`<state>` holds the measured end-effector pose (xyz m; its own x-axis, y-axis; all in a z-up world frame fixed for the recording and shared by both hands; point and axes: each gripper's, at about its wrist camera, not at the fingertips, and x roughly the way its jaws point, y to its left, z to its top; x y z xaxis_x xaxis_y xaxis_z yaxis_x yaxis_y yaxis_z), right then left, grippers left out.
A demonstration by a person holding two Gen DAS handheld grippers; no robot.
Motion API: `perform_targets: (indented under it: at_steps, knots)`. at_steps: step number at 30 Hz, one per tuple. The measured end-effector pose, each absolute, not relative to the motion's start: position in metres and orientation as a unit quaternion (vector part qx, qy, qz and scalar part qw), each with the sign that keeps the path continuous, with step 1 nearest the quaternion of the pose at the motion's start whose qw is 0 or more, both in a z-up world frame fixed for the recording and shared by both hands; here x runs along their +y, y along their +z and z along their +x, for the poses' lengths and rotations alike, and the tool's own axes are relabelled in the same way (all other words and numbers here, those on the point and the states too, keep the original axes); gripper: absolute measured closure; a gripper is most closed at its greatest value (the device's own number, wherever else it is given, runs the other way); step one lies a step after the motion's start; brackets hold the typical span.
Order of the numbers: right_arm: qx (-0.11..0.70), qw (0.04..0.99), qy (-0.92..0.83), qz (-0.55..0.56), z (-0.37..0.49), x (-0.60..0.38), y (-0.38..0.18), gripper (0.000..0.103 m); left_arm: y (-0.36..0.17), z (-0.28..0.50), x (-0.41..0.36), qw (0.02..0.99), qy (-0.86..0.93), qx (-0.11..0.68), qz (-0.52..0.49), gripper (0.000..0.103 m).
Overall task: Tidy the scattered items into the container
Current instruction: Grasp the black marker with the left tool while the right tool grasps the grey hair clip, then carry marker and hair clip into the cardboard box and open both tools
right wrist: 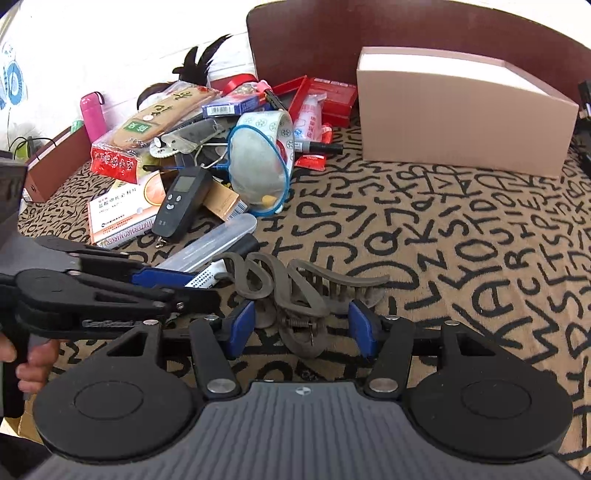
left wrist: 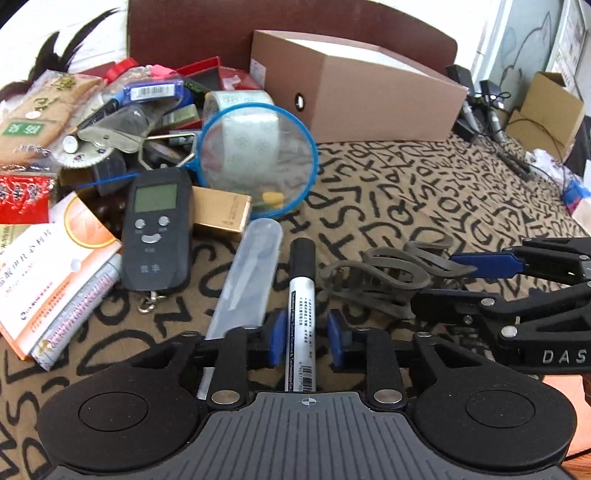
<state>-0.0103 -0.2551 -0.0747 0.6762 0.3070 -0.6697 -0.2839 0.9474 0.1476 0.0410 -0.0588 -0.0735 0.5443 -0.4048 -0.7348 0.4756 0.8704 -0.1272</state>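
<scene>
- "WHITEBOARD MARKER" was read on a slim box point(right wrist: 123, 232) left of the hair claw point(right wrist: 295, 295).
- The left tongs point(left wrist: 307, 330) were set apart around a marker point(left wrist: 301, 310), untouched.
- The right tongs point(right wrist: 301, 323) were spread around the claw.
- The cardboard box point(right wrist: 458, 110) was seen far behind the claw.

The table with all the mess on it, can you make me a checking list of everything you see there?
Surface: cloth printed with black letters, bare on the right.
Job's things: marker lying between the left gripper fingers; hair claw lying between the right gripper fingers; open cardboard box at the back.
Clutter: digital scale, blue net, tape roll, clear case, packets piled at left.
Grippers: both open, neither closed on its item.
Cables: dark wires at far right.
Surroundings: dark red board behind the box, pink bottle.
</scene>
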Motion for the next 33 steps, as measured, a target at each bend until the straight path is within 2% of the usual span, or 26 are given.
perform_targets:
  at_steps: [1, 3, 5, 8, 10, 11, 13, 14, 15, 18, 19, 20, 22, 24, 25, 26, 33]
  knots:
    - [0.367, 0.915, 0.166, 0.014, -0.009, -0.253, -0.075, 0.042, -0.073, 0.041, -0.057, 0.878, -0.249, 0.407, 0.042, 0.090]
    - [0.368, 0.914, 0.172, 0.013, -0.006, -0.249, -0.076, 0.041, -0.075, 0.044, -0.051, 0.877, -0.254, 0.408, 0.026, 0.090]
    - [0.371, 0.912, 0.176, 0.013, -0.003, -0.245, -0.080, 0.038, -0.075, 0.047, -0.048, 0.876, -0.255, 0.409, 0.014, 0.081]
    - [0.371, 0.912, 0.176, 0.009, 0.002, -0.239, -0.085, 0.033, -0.076, 0.048, -0.053, 0.877, -0.261, 0.402, 0.030, 0.079]
    - [0.364, 0.915, 0.172, 0.004, 0.003, -0.238, -0.087, 0.040, -0.075, 0.048, -0.056, 0.877, -0.259, 0.402, 0.035, 0.085]
    - [0.363, 0.916, 0.172, 0.006, 0.002, -0.239, -0.087, 0.040, -0.074, 0.048, -0.057, 0.878, -0.256, 0.403, 0.033, 0.091]
    - [0.361, 0.917, 0.168, 0.013, 0.000, -0.242, -0.086, 0.043, -0.073, 0.047, -0.055, 0.879, -0.251, 0.404, 0.026, 0.092]
    - [0.359, 0.918, 0.167, 0.014, -0.002, -0.243, -0.085, 0.048, -0.073, 0.046, -0.055, 0.881, -0.249, 0.403, 0.023, 0.092]
    - [0.357, 0.919, 0.165, 0.015, -0.004, -0.244, -0.084, 0.072, -0.073, 0.046, -0.054, 0.880, -0.250, 0.404, 0.018, 0.092]
    - [0.362, 0.917, 0.167, 0.026, -0.006, -0.250, -0.083, 0.073, -0.073, 0.044, -0.057, 0.880, -0.250, 0.403, 0.027, 0.091]
    - [0.363, 0.916, 0.169, 0.025, -0.005, -0.250, -0.084, 0.073, -0.073, 0.044, -0.058, 0.880, -0.250, 0.403, 0.031, 0.090]
    - [0.364, 0.916, 0.169, 0.022, -0.005, -0.250, -0.084, 0.073, -0.073, 0.045, -0.058, 0.879, -0.251, 0.404, 0.031, 0.079]
    - [0.362, 0.917, 0.168, 0.020, -0.005, -0.248, -0.084, 0.072, -0.074, 0.047, -0.058, 0.876, -0.256, 0.406, 0.029, 0.067]
    - [0.361, 0.917, 0.169, 0.022, -0.005, -0.248, -0.085, 0.072, -0.075, 0.047, -0.062, 0.878, -0.257, 0.403, 0.036, 0.064]
    - [0.361, 0.917, 0.169, 0.027, -0.004, -0.248, -0.086, 0.072, -0.075, 0.047, -0.064, 0.879, -0.257, 0.400, 0.044, 0.066]
    - [0.360, 0.917, 0.170, 0.030, -0.004, -0.249, -0.087, 0.072, -0.075, 0.046, -0.066, 0.880, -0.254, 0.397, 0.052, 0.087]
    - [0.346, 0.923, 0.165, 0.034, -0.013, -0.254, -0.079, 0.073, -0.067, 0.044, -0.059, 0.884, -0.247, 0.397, 0.015, 0.092]
